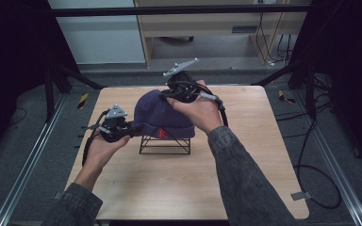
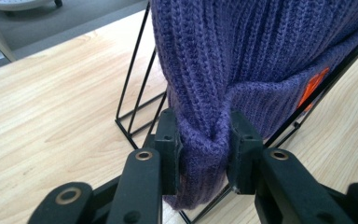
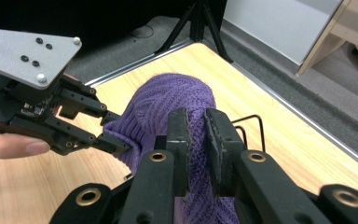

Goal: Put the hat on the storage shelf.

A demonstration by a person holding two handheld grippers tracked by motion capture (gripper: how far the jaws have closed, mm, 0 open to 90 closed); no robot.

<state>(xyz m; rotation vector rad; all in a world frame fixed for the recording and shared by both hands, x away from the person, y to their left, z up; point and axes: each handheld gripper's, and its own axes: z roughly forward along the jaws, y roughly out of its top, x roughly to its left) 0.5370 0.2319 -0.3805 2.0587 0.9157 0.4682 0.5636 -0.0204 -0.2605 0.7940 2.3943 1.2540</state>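
A purple knitted beanie (image 1: 162, 114) with an orange label sits over a black wire stand (image 1: 165, 145) in the middle of the wooden table. My left gripper (image 1: 131, 128) is shut on the beanie's folded brim at its left side; the knit (image 2: 205, 154) bunches between the jaws. My right gripper (image 1: 168, 95) is shut on a fold of the beanie (image 3: 196, 140) at its far upper side. In the right gripper view the left gripper (image 3: 116, 142) pinches the brim at the left. The stand's wire legs (image 2: 133, 93) show beside the beanie (image 2: 261, 51).
The light wooden table (image 1: 245, 155) has bare surface around the stand. Black frame bars and tripod legs stand at the far corners. Cables (image 1: 311, 165) trail on the grey floor to the right. A wooden cabinet (image 1: 207, 23) stands beyond the table.
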